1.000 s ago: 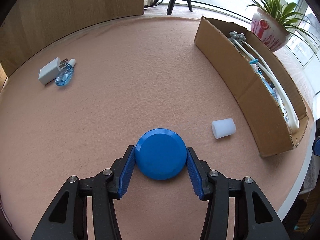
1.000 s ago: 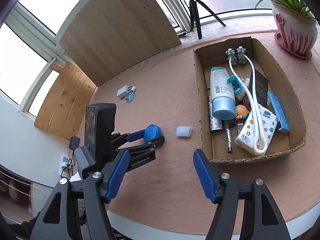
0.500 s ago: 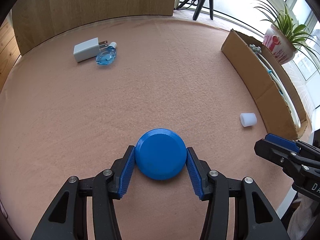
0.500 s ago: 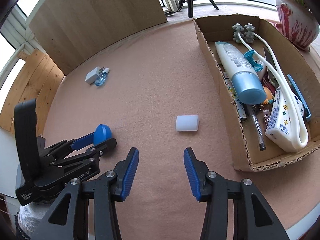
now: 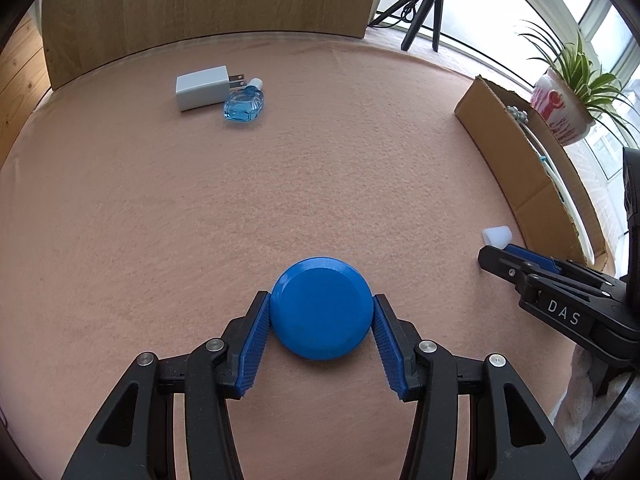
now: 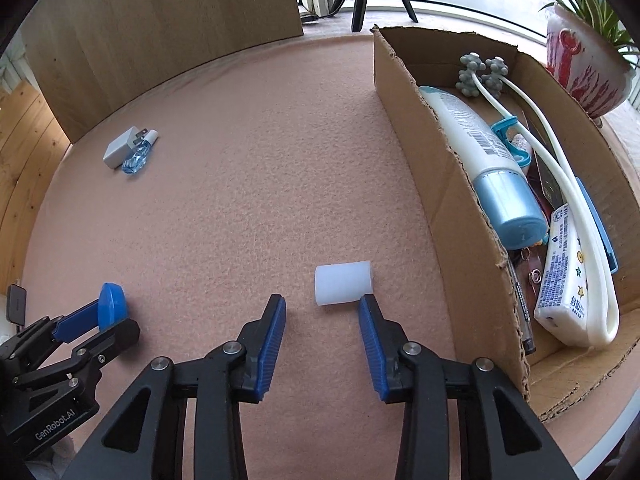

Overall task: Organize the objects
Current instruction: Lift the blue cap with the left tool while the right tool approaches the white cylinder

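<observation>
A: Where the pink-felted counter [image 6: 240,208] ends at the right, an open cardboard box [image 6: 440,184] with plenty inside: white lotion bottle [image 6: 476,136] lying on its side with a blue cap, white looped massager [image 6: 560,184] with grey knobbed ends, tissue pack [image 6: 564,276] printed with stars, teal clip [image 6: 508,132], pen [image 6: 522,312] along the near wall, flat blue piece at the far side.

B: And on the left gripper [image 5: 320,312]?

A: Clamped on a round blue lid [image 5: 321,307], both blue pads against its rim, lid lifted clear of the felt or just over it; cannot tell which.

B: Right gripper [image 6: 322,306]?

A: Closing, nothing pressed yet. White cylinder [image 6: 343,282] lying on its side just ahead of the tips, close to the right-hand finger, near the box's outer wall.

B: Anything further out?

A: White plug adapter [image 5: 202,86] touching a small blue liquid bottle [image 5: 245,105], far across the counter, well apart from everything else.

B: Differences between the views?

A: Box contents visible only from the right wrist; from the left wrist, just the box's outer wall and a sliver of the massager. Lid seen face-on from the left wrist, edge-on from the right.
</observation>
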`<state>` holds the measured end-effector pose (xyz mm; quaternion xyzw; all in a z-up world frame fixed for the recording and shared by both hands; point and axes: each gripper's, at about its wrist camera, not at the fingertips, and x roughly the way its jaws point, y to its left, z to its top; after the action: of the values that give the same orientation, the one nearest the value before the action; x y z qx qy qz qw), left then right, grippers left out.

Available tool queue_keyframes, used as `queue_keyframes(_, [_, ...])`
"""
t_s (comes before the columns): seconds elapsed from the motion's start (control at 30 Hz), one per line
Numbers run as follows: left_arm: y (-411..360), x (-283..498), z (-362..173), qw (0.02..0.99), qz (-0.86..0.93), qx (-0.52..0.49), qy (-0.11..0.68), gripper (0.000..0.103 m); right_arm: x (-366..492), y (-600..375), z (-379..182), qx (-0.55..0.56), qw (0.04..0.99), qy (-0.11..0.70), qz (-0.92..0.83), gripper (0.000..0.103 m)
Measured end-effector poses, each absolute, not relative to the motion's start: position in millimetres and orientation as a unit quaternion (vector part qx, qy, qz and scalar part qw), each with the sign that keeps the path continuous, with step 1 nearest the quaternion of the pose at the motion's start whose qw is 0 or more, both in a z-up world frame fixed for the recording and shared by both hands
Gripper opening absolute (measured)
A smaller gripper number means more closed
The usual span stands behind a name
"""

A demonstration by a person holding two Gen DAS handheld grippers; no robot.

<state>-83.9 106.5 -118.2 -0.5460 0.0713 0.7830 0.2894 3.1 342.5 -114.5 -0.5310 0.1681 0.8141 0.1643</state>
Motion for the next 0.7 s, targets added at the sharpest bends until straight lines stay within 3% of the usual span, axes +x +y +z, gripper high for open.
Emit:
queue_keyframes(0.23, [107,-82,-117,0.287,0.785,-0.546,0.064,0.054,5,344,-113,-0.538,0.143,0.156,0.816,0.005])
queue_keyframes(0.7, [98,-83,-109,0.266,0.795,-0.544,0.038,0.054,44,347,-82,-0.509,0.079,0.180,0.838,0.001])
